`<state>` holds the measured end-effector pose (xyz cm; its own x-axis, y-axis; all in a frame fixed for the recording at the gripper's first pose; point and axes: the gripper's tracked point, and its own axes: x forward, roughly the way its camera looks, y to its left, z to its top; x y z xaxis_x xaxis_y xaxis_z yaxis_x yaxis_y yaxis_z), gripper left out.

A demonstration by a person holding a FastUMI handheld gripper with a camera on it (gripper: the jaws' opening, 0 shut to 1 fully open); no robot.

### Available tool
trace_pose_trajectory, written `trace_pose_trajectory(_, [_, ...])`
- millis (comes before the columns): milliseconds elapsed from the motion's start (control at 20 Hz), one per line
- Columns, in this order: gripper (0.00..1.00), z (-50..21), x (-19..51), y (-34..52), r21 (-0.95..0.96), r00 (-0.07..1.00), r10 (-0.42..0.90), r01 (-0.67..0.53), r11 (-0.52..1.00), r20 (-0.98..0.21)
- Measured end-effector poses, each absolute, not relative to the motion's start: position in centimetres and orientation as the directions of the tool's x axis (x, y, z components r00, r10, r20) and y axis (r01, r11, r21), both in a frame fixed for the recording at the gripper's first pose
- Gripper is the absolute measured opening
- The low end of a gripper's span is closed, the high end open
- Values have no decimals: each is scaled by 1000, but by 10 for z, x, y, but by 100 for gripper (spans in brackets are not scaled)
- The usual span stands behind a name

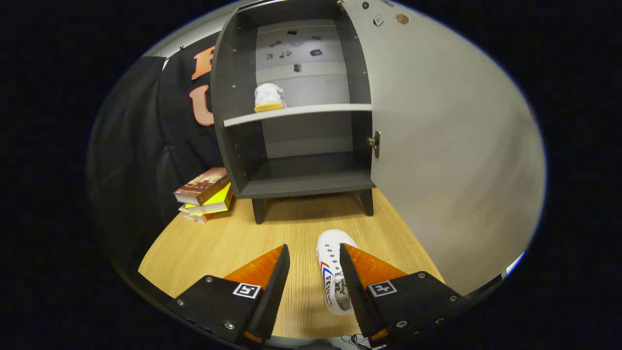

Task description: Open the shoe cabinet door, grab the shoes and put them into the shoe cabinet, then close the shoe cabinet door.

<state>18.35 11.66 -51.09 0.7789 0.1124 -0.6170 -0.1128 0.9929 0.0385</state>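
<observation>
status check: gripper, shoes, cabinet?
Gripper open, white shoe between fingers, not pinched. Cabinet door open; second shoe on shelf. Path ahead unobstructed.

The hand-held gripper (315, 253) points forward and slightly down, its two fingers spread well apart.

Wooden table (228, 243): cabinet (296, 184), shoe (333, 272), books (204, 194).

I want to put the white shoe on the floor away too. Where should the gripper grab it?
Probably across its middle, at the laces. The white shoe lies lengthwise between the open gripper fingers, toe toward the shoe cabinet, close against one finger. Come down from above, centre it, then squeeze its narrow sides.
</observation>
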Motion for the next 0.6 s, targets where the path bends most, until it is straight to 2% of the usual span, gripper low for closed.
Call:
trace_pose_trajectory(250, [65,-582,181,120,51,689,113,-110,993,-716])
trace_pose_trajectory(500, [63,-620,188,112,-2,644,57,-90,996,-763])
trace_pose_trajectory(600, [57,-624,193,105,-27,643,26,-72,997,-765])
